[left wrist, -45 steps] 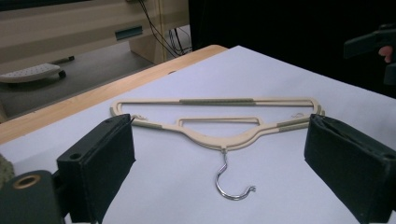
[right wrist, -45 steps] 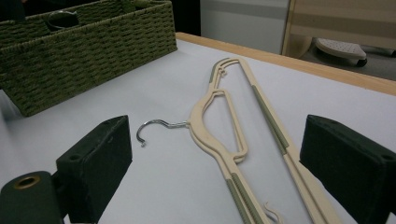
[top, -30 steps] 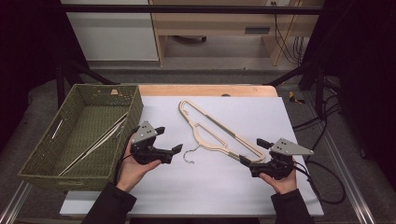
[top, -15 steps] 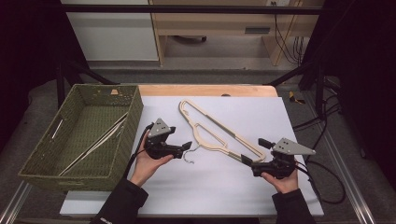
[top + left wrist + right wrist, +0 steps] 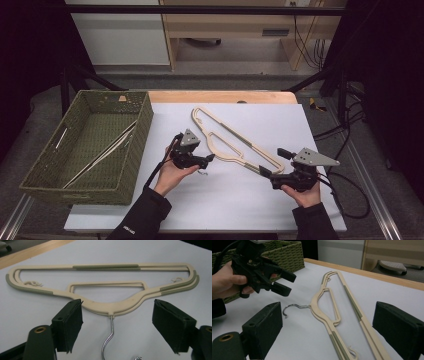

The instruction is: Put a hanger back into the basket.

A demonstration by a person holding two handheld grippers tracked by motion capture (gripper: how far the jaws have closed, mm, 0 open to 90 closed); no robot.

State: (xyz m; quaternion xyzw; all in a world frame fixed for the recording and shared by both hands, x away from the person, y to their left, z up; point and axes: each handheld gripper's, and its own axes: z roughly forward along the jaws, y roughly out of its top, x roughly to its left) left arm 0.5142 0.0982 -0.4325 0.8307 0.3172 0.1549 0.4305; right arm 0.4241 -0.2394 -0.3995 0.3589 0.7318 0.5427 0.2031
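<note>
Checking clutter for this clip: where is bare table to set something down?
Free: the white sheet right of the hangers, and the near strip between the forearms. Crowded: the middle, around the hangers and both tools, and the basket side.

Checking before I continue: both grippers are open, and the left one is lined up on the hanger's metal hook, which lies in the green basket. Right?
Not quite. The hanger and its metal hook lie on the white table, beside the green basket, as the high view shows. Both the left gripper and right gripper are open.

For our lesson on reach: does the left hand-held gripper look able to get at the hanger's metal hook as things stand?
Probably yes. The left hand-held gripper is open, the hook lies bare on the white table between its jaws, and nothing covers it.
</note>
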